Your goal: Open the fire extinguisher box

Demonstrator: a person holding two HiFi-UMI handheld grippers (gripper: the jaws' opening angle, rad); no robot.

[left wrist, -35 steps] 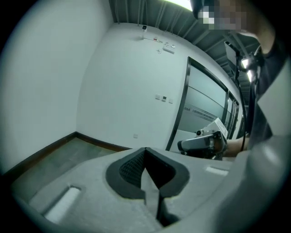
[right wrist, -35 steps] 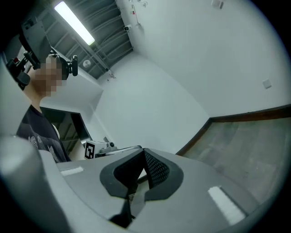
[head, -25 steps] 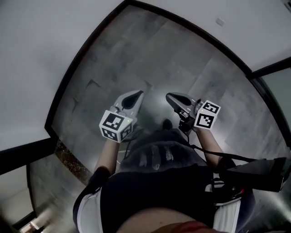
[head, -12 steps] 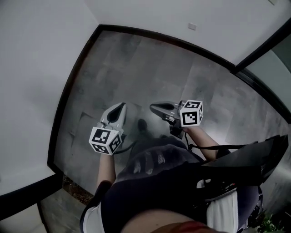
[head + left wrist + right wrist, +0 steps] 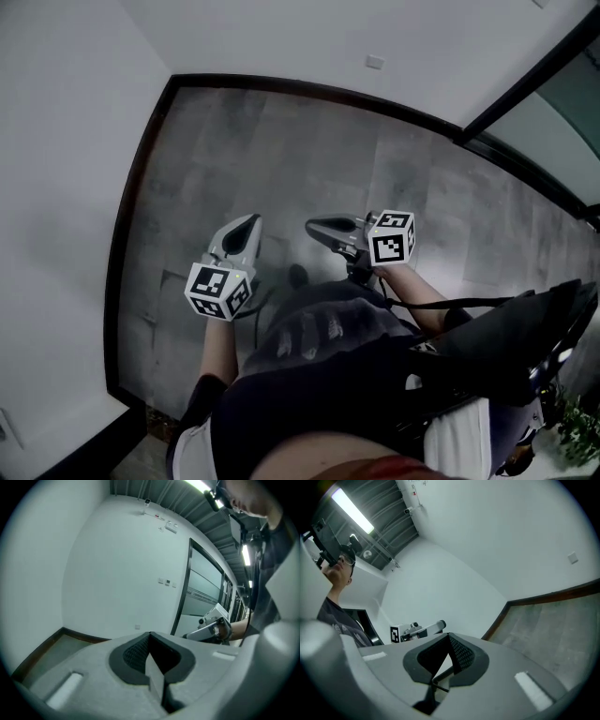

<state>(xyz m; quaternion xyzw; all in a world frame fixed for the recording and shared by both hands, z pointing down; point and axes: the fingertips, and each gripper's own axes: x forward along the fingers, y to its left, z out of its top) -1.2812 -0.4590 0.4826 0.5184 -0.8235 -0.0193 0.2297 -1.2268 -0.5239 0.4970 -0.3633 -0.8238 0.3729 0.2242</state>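
a: the tools?
b: left tool (image 5: 247, 225) and right tool (image 5: 316, 225), each with jaws pressed together on nothing, pointing over grey floor tiles (image 5: 281, 141) toward a white wall (image 5: 281, 37).
a: the fire extinguisher box?
b: in no view.

Floor (image 5: 309, 159): grey tiles with mottled, streaky veining. Walls (image 5: 66, 141): plain white, edged by a black skirting band (image 5: 112, 309). Left gripper (image 5: 249, 223) and right gripper (image 5: 317, 226): pale grey shells with black, fine-meshed pads (image 5: 136, 654). Marker cubes (image 5: 218, 291): black squares on white (one cube per gripper). Person's top (image 5: 319, 384): dark.
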